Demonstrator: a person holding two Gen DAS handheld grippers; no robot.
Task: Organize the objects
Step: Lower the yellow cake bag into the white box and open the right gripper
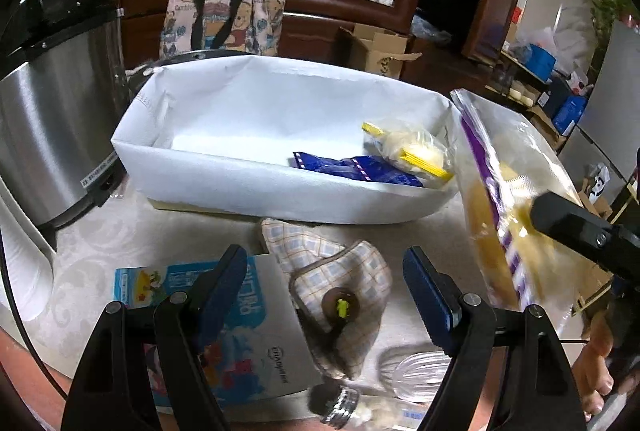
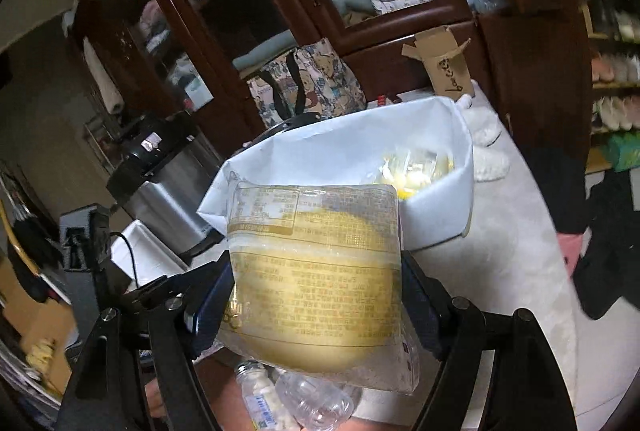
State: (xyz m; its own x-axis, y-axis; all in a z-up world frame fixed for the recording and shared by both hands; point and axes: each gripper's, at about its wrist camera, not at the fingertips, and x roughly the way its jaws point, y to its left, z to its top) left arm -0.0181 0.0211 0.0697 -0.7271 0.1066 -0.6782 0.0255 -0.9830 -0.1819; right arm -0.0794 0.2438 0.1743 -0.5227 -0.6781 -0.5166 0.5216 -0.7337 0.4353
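Observation:
A white paper-lined box (image 1: 224,183) stands on the table and holds a blue packet (image 1: 352,167) and a small yellow snack bag (image 1: 416,151). My right gripper (image 2: 316,295) is shut on a large clear noodle bag (image 2: 316,271) with yellow contents, held in the air by the box's right end (image 2: 440,207); the bag also shows in the left wrist view (image 1: 504,199). My left gripper (image 1: 324,291) is open and empty over a checkered cloth pouch (image 1: 340,295) lying on the table. A blue-and-white box (image 1: 240,343) lies under its left finger.
A steel rice cooker (image 1: 52,135) stands left of the white box. A clear ribbed bottle (image 1: 420,375), a dark-capped jar (image 1: 336,407) and a pill bottle (image 2: 260,399) lie near the front edge. A cartoon tote bag (image 1: 224,19) and wooden cabinet stand behind.

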